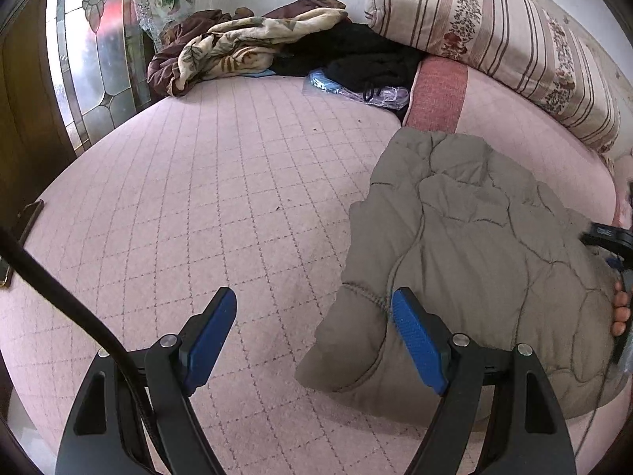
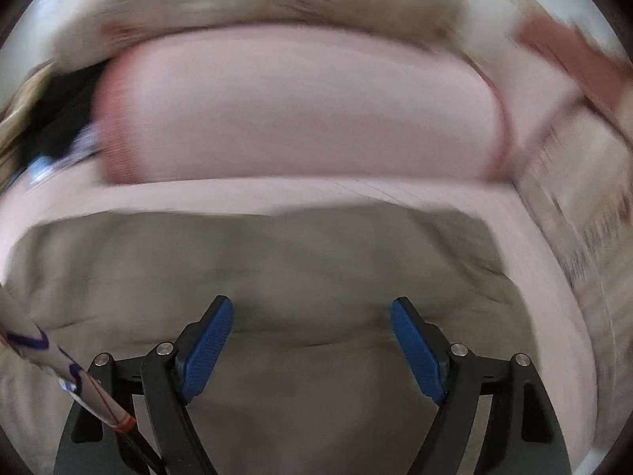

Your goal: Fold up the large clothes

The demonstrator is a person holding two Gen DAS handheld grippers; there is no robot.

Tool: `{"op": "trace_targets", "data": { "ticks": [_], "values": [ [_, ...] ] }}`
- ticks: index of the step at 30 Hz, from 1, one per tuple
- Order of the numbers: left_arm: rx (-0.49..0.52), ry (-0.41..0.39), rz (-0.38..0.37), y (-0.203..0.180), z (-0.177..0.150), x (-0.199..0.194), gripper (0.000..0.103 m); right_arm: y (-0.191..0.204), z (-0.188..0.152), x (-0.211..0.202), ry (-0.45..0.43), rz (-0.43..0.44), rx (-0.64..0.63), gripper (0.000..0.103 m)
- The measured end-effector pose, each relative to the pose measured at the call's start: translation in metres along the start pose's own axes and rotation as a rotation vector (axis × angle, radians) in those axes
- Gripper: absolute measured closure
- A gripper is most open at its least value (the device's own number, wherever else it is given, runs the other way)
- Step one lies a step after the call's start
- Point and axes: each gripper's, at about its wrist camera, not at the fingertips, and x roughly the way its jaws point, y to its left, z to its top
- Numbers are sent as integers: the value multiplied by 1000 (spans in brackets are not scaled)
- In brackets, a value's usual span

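Hovering wide-jawed and empty, the left gripper (image 1: 312, 334) and right gripper (image 2: 312, 342) flank the padded jacket (image 1: 474, 245).

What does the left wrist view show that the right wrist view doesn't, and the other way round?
Only the left wrist view shows the stained-glass door panel, the crumpled leaf-print blanket, the phone at the bed's edge, and the person's fingers beside the grey jacket. Only the right wrist view, heavily blurred, shows a patterned paper roll at its lower left and the right gripper open above the jacket. Both share the grey quilted jacket, the pink bedcover and the pink pillow. The left gripper is open, empty.
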Motion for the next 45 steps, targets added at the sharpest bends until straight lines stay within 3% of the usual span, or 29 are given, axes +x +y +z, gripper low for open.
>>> {"op": "trace_targets", "data": {
  "ticks": [2,4,6,8,12,16,19,21,24,26,31,35,38,40,45],
  "values": [
    [0,3,3,-2,1,3,23,-56,3,10,25,-22,163,18],
    [2,4,6,-3,1,5,23,-91,3,11,34,-46,235,19],
    [10,5,12,-5,1,6,22,-117,4,4,28,-117,270,19],
    [13,3,14,-5,1,6,22,-122,3,-14,-11,-97,251,20],
    [11,10,14,-5,0,6,22,-96,-14,-63,-84,22,135,20],
    [11,18,22,-5,-1,8,20,-50,-55,-87,-77,121,7,20],
    [11,29,10,-3,-1,7,19,-20,-89,-69,-30,103,-75,20],
    [11,36,-8,-1,1,6,19,-8,-104,-52,-33,34,-104,15],
    [-5,38,-32,7,5,0,20,-2,-102,-58,-16,-22,-109,13],
    [-25,30,-39,13,7,-4,20,1,-103,-79,-35,23,-100,17],
    [-107,43,-38,39,15,-4,20,40,-129,-132,-98,155,-182,17],
    [-141,50,-18,54,19,-2,20,83,-154,-117,-50,119,-270,17],
    [-163,52,-11,65,20,-3,20,95,-162,-99,-32,46,-327,12],
    [-185,53,-14,75,21,-5,20,95,-160,-110,-36,37,-300,13],
    [-210,56,-21,84,20,-8,20,114,-173,-163,-111,167,-284,14]
  ]
}}
